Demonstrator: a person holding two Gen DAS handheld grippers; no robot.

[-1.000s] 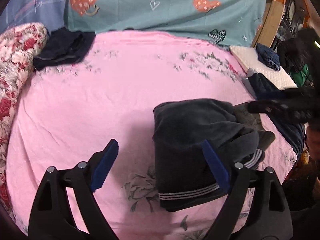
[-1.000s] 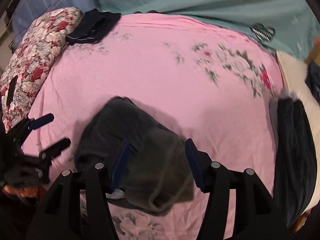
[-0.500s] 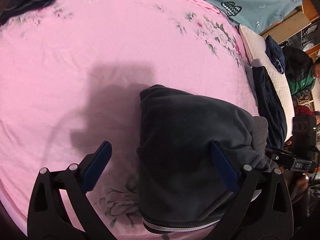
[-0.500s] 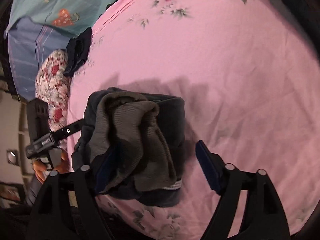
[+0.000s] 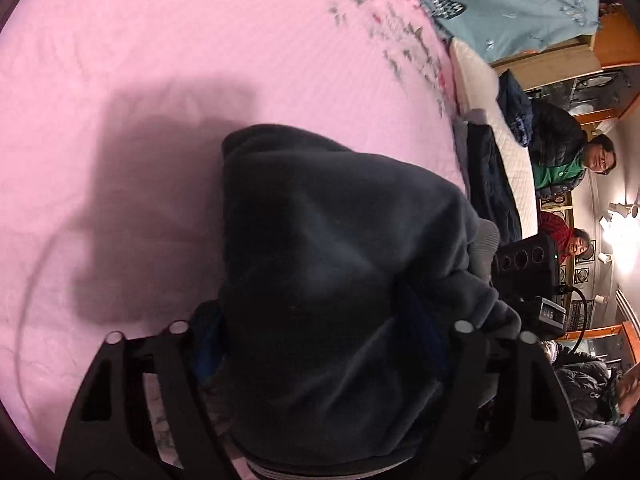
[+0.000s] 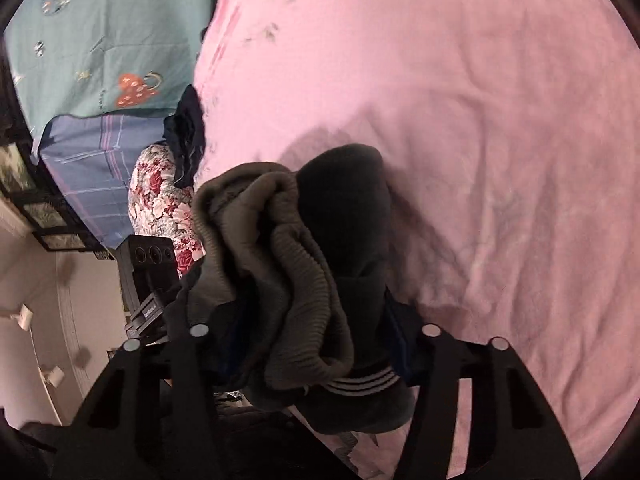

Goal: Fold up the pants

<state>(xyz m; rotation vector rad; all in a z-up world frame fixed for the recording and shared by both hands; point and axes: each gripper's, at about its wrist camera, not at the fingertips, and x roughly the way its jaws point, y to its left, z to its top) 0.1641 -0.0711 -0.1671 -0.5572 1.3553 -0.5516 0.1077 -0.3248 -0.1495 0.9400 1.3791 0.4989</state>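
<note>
Both tongs — left tongs (image 5: 320,344) and right tongs (image 6: 312,344) — seem clamped on the folded dark pants (image 5: 340,248) (pads mostly buried in cloth), bundle over the pink bed (image 5: 160,60); next, carry it to a resting spot.

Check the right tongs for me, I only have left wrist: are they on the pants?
Observer: Yes. The right tongs are closed on the pants, one pad on each side of the bunched ribbed end.
Operator: Anything else on the bed I can't see?
Observer: A dark folded garment lies at the edge of the pink sheet, beside the floral pillow.
</note>
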